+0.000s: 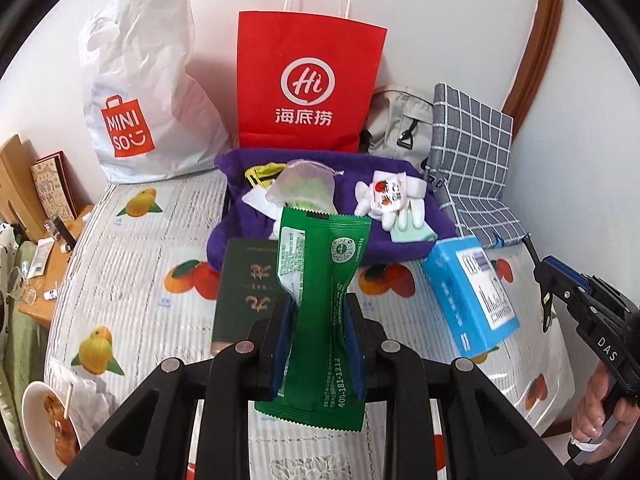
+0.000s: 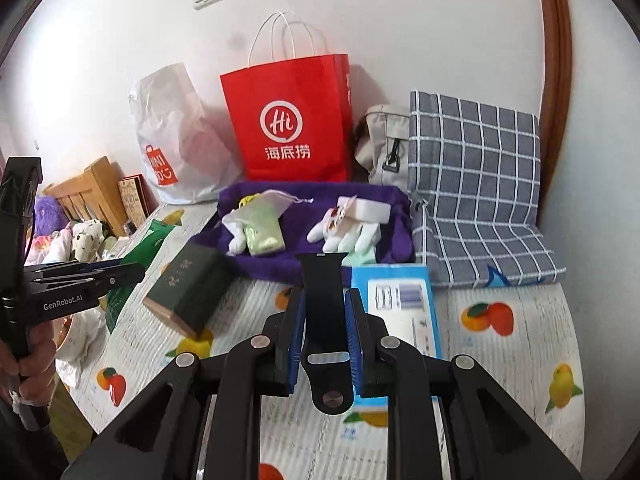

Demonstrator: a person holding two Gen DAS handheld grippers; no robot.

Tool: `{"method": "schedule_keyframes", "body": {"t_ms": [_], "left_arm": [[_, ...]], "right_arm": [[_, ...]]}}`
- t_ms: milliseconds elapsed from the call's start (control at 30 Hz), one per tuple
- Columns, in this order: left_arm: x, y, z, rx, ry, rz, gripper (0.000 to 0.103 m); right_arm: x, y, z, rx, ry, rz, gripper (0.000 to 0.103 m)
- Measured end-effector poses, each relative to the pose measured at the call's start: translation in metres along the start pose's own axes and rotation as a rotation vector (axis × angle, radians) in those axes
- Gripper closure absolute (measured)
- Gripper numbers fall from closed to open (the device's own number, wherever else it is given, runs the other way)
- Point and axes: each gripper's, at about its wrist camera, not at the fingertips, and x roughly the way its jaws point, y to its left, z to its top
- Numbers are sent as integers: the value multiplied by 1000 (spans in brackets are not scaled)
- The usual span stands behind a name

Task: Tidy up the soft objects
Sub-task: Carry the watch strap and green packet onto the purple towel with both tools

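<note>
Our left hand-held gripper (image 1: 318, 312) points down at a slant and is clamped around a crinkly green foil sachet (image 1: 320, 300), held up off the surface (image 1: 132, 280). The right hand-held gripper (image 2: 325, 316) tilts down too, squeezing a smooth black rubbery watch strap (image 2: 325, 312) that stands upright between the blue pads (image 2: 354, 344). The surface wears a ribbed plastic cover printed with oranges. At the back, against the white wall, we see a fuzzy purple cloth tray (image 1: 408, 236) of soft bits, a red paper bag (image 1: 308, 84) and a checked grey cushion (image 2: 476, 184).
</note>
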Motion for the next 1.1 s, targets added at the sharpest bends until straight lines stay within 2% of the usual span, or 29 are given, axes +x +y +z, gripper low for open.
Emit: {"method": "schedule_keyframes", "body": {"t_ms": [600,1100], "left_arm": [[29,30,57,-80,-24,26,79],[75,41,104,-130,-17,22,79]], "right_arm": [[51,-7,53,10,-11,14,83],[108,-19,92,33,-4,32,83]]}}
